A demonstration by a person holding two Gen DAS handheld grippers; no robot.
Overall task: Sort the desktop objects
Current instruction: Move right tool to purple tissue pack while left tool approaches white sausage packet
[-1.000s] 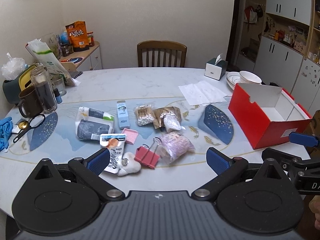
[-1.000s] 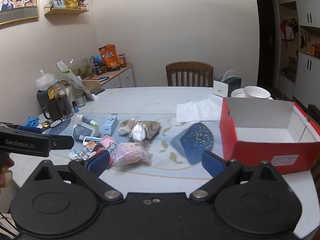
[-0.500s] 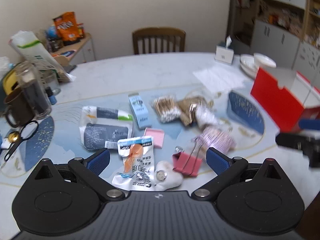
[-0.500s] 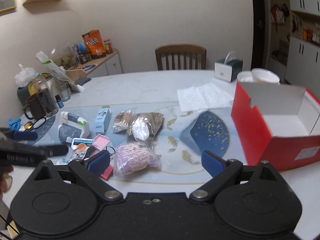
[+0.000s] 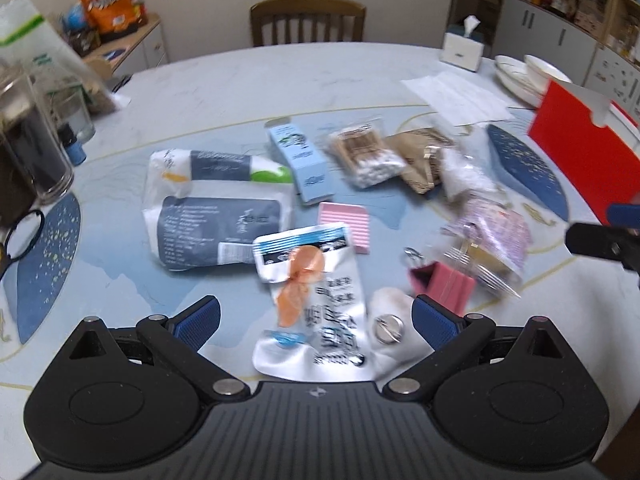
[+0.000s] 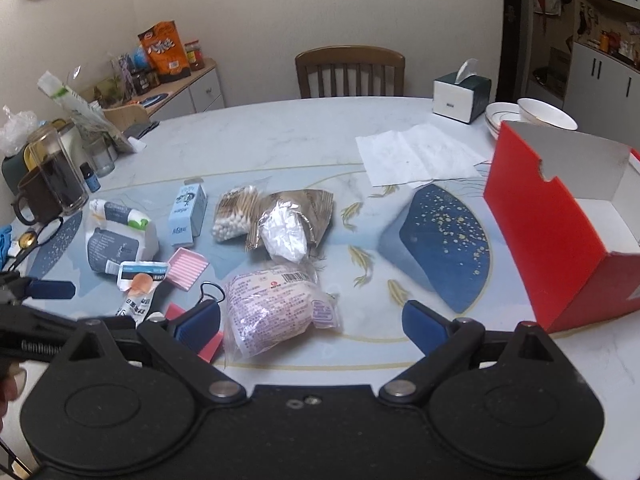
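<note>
2 grippers level, jaws spread, above table (image 6: 280,136)

Small goods clustered mid-worktop (image 6: 280,140), open box (image 6: 560,232) at the right edge.
Cotton swabs (image 6: 236,216) lie right of the small carton (image 6: 188,214); the sachet (image 5: 316,280) lies nearest, with the binder clip (image 5: 444,284) to its right; the tissue box (image 6: 460,94) and chair (image 6: 350,72) are behind.

Plain cream wall (image 6: 320,8); wooden chair (image 6: 349,72) at the worktop's (image 6: 280,132) far edge; white cabinets (image 6: 600,76) right.
</note>
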